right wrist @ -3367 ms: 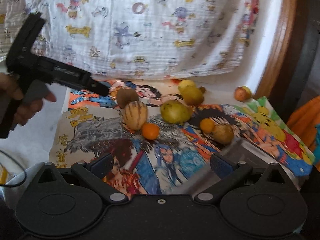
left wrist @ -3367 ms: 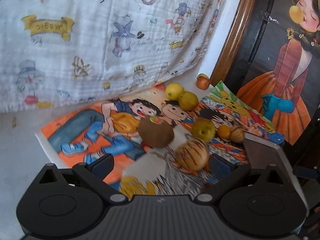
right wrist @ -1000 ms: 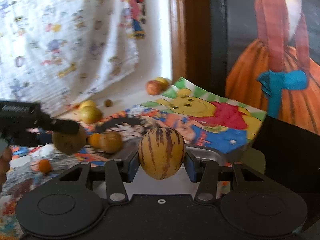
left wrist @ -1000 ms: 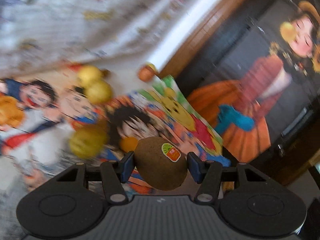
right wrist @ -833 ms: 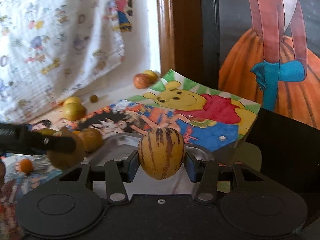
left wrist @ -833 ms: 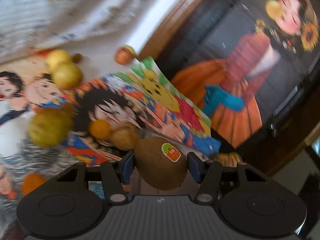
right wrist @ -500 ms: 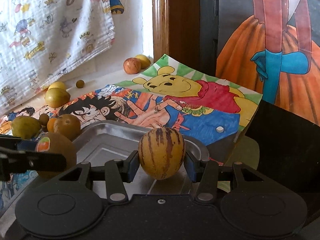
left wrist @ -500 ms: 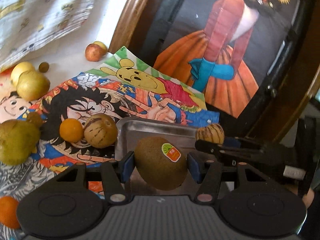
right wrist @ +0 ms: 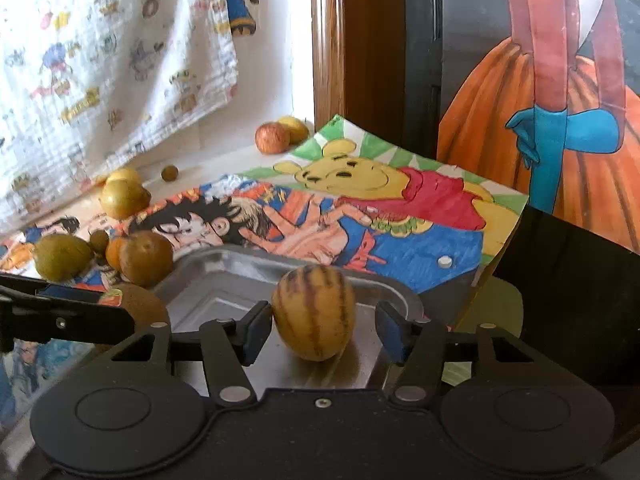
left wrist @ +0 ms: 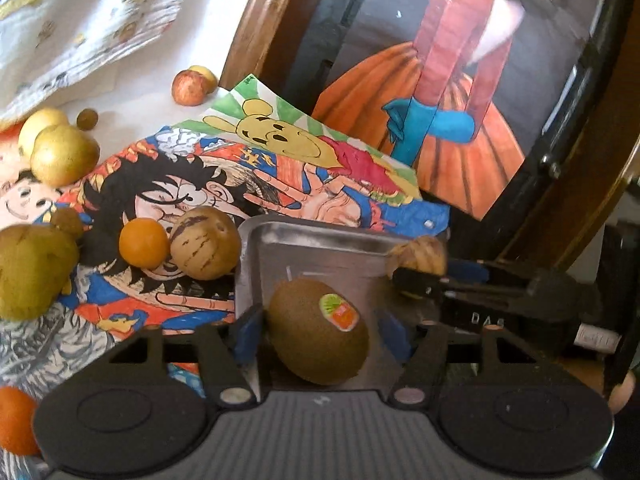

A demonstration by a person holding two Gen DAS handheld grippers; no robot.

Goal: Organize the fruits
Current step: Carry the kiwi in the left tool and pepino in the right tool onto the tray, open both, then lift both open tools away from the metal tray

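A brown kiwi [left wrist: 318, 330] with a sticker lies on the metal tray [left wrist: 312, 236], between the blue pads of my left gripper [left wrist: 320, 334]. The jaws are opening, and a gap shows on both sides of the fruit. A yellow striped fruit [right wrist: 314, 312] stands on the same tray [right wrist: 224, 264] inside my right gripper [right wrist: 322, 330]. Its jaws are opening too, and the right pad is clear of the fruit. Each view shows the other gripper at its edge: the right gripper [left wrist: 420, 280] and the left gripper's fingers [right wrist: 60, 320].
Loose fruit lies left of the tray on the coloured drawings: an orange [left wrist: 144, 242], a brown striped fruit [left wrist: 206, 242], a green pear [left wrist: 34, 270], yellow fruits [left wrist: 64, 154] and a red apple [left wrist: 188, 88]. A framed painting [left wrist: 440, 120] stands behind the tray.
Both grippers carried their fruit to the tray and came down over it. Their jaws have now spread, so the kiwi and the striped fruit rest on the tray.
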